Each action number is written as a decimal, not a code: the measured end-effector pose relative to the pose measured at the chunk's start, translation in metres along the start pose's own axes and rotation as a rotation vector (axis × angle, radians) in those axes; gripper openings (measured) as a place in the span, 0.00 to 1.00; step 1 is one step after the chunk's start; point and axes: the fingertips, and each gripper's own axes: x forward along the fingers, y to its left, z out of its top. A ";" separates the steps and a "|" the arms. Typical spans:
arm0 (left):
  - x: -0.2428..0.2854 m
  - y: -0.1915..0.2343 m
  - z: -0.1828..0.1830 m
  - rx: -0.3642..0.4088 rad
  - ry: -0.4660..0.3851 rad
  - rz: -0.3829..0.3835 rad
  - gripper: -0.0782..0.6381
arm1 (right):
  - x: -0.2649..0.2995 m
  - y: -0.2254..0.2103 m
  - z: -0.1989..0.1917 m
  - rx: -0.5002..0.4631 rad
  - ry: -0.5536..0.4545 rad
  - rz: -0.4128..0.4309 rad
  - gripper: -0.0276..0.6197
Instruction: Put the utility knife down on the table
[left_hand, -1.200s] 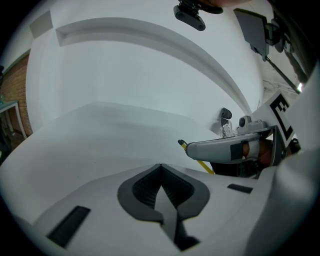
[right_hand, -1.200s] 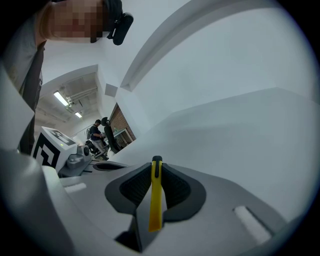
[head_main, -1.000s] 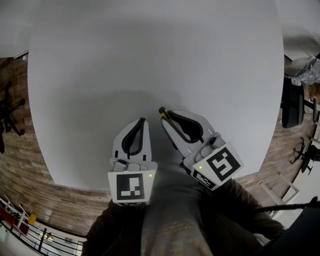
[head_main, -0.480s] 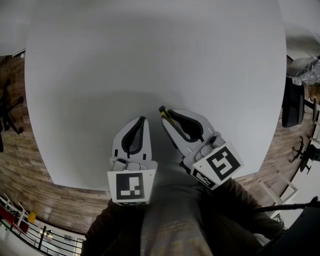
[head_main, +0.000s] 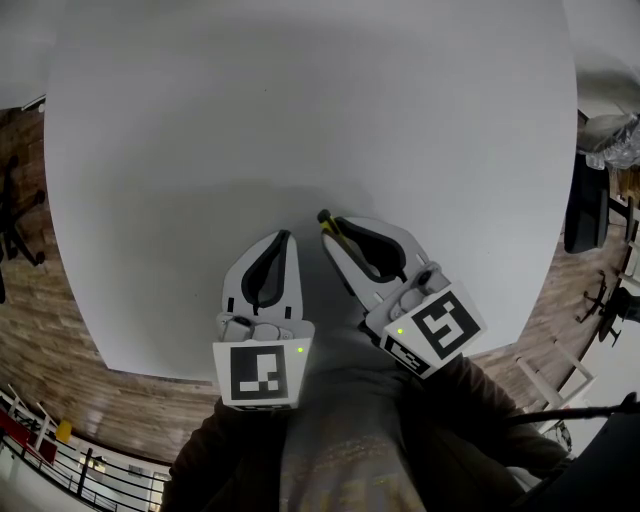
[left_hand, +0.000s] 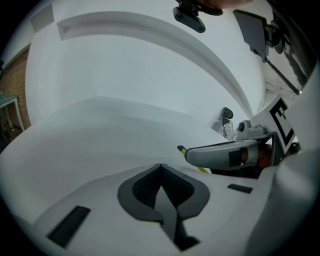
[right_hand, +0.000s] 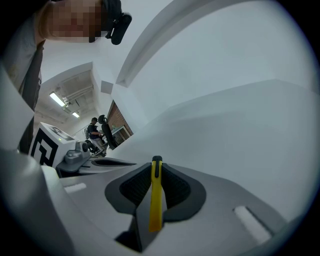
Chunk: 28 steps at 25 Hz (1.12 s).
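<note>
Right gripper (head_main: 328, 228), clamped on the slim yellow, black-tipped utility knife (right_hand: 156, 200) pointing toward 11 o'clock, hangs over the round white table (head_main: 300, 100) near its 6 o'clock edge, apparently ready for set-down; left gripper (head_main: 284, 240) closed, empty.

Head view overhead, gripper views low along jaws, table (head_main: 300, 100) shared

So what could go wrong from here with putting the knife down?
The slim yellow utility knife is pinched in the right gripper near the round white table's front edge; released here, it might slide off. The shut, empty left gripper sits close beside and could bump it.
</note>
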 end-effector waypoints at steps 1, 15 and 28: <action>0.000 0.000 0.000 0.001 0.000 0.000 0.11 | 0.000 0.000 -0.001 0.001 0.001 0.000 0.14; 0.001 0.001 -0.003 -0.008 0.002 0.004 0.11 | 0.002 -0.002 -0.008 0.008 0.015 -0.002 0.14; 0.003 0.001 -0.002 -0.003 0.005 0.003 0.11 | 0.003 -0.001 -0.008 -0.002 0.024 0.001 0.14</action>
